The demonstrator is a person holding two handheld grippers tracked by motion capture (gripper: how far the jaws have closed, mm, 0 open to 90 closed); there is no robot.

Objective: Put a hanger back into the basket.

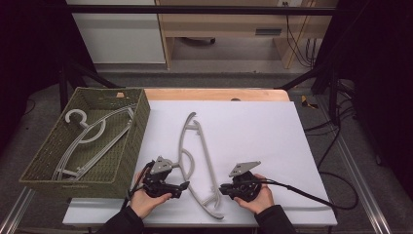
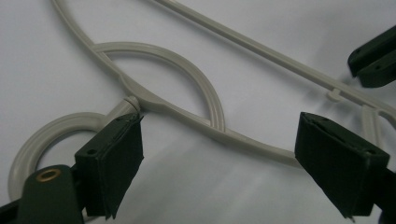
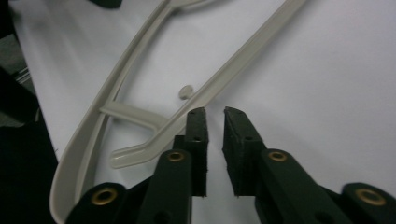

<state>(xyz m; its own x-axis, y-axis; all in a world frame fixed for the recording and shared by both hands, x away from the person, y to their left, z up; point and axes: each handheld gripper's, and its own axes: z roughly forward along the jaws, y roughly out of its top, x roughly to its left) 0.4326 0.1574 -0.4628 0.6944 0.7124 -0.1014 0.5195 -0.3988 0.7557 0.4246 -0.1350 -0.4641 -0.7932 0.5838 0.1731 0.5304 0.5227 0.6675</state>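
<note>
Wide-open left fingers (image 2: 219, 154) straddle hanger (image 2: 187, 112); high view adds basket (image 1: 127, 161); right fingers (image 3: 215, 116) barely parted, empty.

I see a white sheet (image 1: 253, 126) covering a wooden table (image 1: 214, 94) on a grey floor (image 1: 204, 78). Beyond it stand a white cabinet (image 1: 117, 34) and a light wooden desk (image 1: 234, 24). Black frame bars (image 1: 195, 9) cross the top; the sides lie dark.

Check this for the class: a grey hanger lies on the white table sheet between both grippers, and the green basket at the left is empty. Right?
Not quite. The green basket is not empty: the high view shows another grey hanger lying in it. The hanger on the sheet does lie between the left gripper and right gripper.
</note>
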